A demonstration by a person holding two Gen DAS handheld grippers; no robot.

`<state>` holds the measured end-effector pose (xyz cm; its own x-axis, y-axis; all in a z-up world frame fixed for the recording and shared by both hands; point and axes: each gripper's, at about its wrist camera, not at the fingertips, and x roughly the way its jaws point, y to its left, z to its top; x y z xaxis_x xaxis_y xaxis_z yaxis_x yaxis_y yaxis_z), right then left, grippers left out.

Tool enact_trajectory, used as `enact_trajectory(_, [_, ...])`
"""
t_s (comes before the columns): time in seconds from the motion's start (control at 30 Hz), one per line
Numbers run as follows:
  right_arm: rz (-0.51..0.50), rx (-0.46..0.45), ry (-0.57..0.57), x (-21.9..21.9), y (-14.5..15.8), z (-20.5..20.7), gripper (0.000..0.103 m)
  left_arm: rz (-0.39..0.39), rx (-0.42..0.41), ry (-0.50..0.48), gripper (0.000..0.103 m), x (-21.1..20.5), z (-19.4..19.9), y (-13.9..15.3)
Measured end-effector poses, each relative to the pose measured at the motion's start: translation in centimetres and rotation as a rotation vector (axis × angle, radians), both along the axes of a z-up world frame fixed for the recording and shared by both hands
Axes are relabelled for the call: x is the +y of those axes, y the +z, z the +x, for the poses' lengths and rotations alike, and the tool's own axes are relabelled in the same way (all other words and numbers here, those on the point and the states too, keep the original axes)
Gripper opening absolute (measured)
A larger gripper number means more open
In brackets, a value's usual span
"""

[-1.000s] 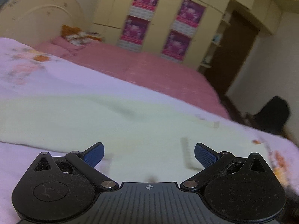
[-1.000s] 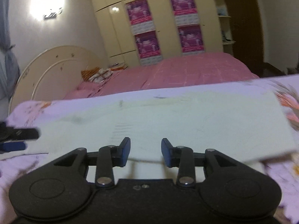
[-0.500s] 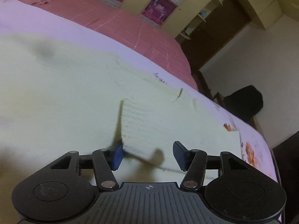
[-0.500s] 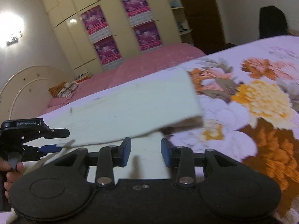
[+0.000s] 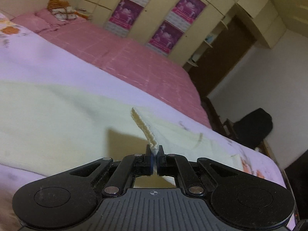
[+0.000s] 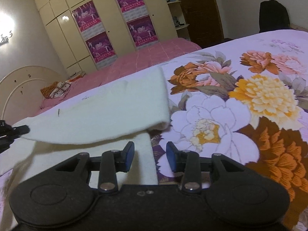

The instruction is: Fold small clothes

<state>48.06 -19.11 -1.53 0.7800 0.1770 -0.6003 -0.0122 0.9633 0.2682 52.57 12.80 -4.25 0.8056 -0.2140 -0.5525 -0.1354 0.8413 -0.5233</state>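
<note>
Left claw (image 5: 154,152) pinching cream garment (image 5: 57,119) edge; right claw (image 6: 150,154) apart; no readable labels

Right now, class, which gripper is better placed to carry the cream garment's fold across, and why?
Left. The left gripper has its jaws shut on the cream garment's lifted edge, so it can probably carry it. The right gripper is open and holds nothing.
</note>
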Motion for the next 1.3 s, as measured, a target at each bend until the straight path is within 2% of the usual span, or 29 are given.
enact_trajectory(0.27, [-0.037, 0.004, 0.016, 0.8, 0.0, 1.3, 0.037, -0.006, 0.018, 0.055, 0.003, 3.7, -1.3, -1.3])
enact_trajectory(0.43, [-0.057, 0.007, 0.019, 0.7, 0.1, 2.1, 0.035, 0.003, 0.033, 0.059, 0.003, 4.4, -1.3, -2.2])
enact_trajectory(0.67, [-0.008, -0.025, 0.022, 0.1, 0.5, 1.5, 0.037, -0.005, 0.059, 0.057, 0.003, 5.7, -2.1, -3.5])
enact_trajectory(1.0, [0.016, -0.022, 0.018, -0.1, 0.4, 2.2, 0.037, -0.004, 0.081, 0.063, 0.003, 5.3, -2.6, -4.7])
enact_trajectory(1.1, [0.017, -0.010, 0.018, 0.0, 0.1, 2.5, 0.037, 0.029, 0.090, 0.081, 0.004, 4.9, -2.5, -4.5])
enact_trajectory(1.17, [0.003, 0.004, 0.018, 0.1, -0.1, 2.8, 0.036, 0.065, 0.095, 0.106, 0.008, 5.0, -2.7, -4.2])
enact_trajectory(1.2, [-0.005, 0.006, 0.020, 0.2, 0.0, 2.9, 0.035, 0.097, 0.093, 0.140, 0.015, 5.1, -3.1, -3.9])
enact_trajectory(1.23, [-0.012, 0.008, 0.022, 0.3, 0.1, 2.9, 0.033, 0.161, 0.085, 0.198, 0.028, 5.1, -3.6, -3.1])
enact_trajectory(1.27, [-0.013, 0.005, 0.022, 0.2, 0.3, 2.8, 0.033, 0.226, 0.061, 0.251, 0.067, 4.9, -4.2, -2.3])
enact_trajectory(1.3, [-0.003, -0.008, 0.022, 0.0, 0.6, 2.7, 0.035, 0.263, 0.015, 0.277, 0.079, 4.7, -4.8, -1.6])
